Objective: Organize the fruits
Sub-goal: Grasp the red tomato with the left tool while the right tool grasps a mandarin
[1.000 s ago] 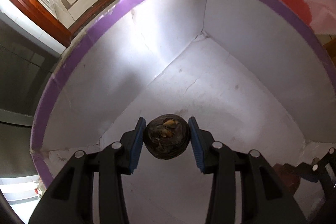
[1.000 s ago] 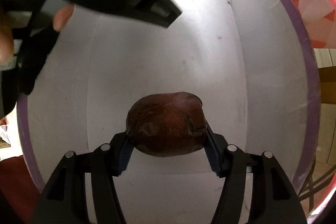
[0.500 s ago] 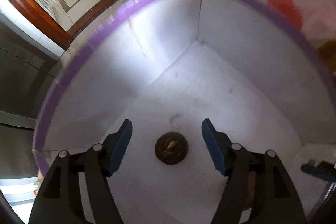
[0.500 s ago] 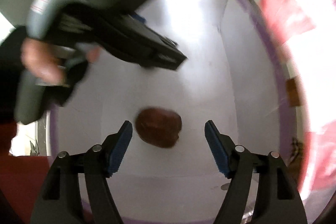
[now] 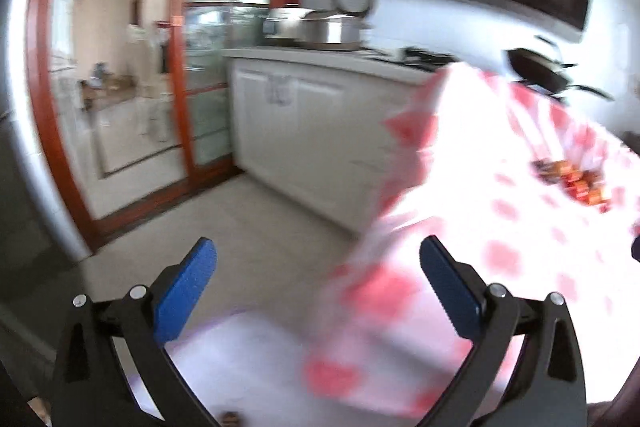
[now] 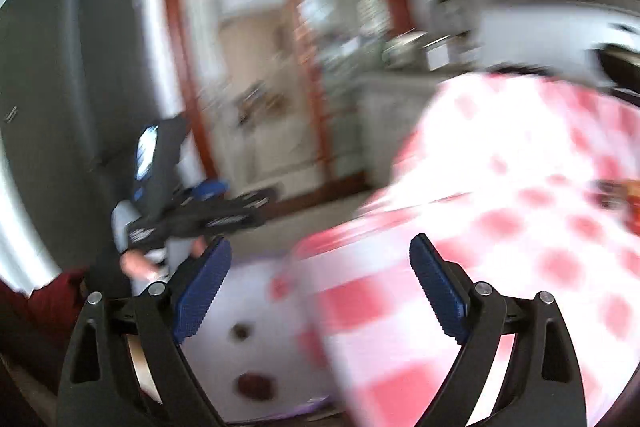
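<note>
Both views are motion-blurred. My left gripper (image 5: 318, 285) is open and empty, raised above the white box (image 5: 248, 351) with a purple rim. My right gripper (image 6: 320, 283) is open and empty too. In the right wrist view two dark fruits lie on the floor of the white box (image 6: 264, 291): a small one (image 6: 241, 331) and a larger reddish one (image 6: 256, 385). A sliver of one fruit (image 5: 230, 417) shows at the bottom edge of the left wrist view. The left gripper (image 6: 224, 203), held in a hand, shows left of the box in the right wrist view.
A table with a red-and-white checked cloth (image 5: 500, 227) (image 6: 500, 227) lies to the right, with red and orange items (image 5: 572, 179) on it. White kitchen cabinets (image 5: 304, 131), a pot (image 5: 332, 29) on the counter and a red-framed glass door (image 5: 120, 87) stand behind.
Both grippers opened and dropped their fruits into the box, then lifted out and tilted up towards the room. The fruits stay on the box floor.
</note>
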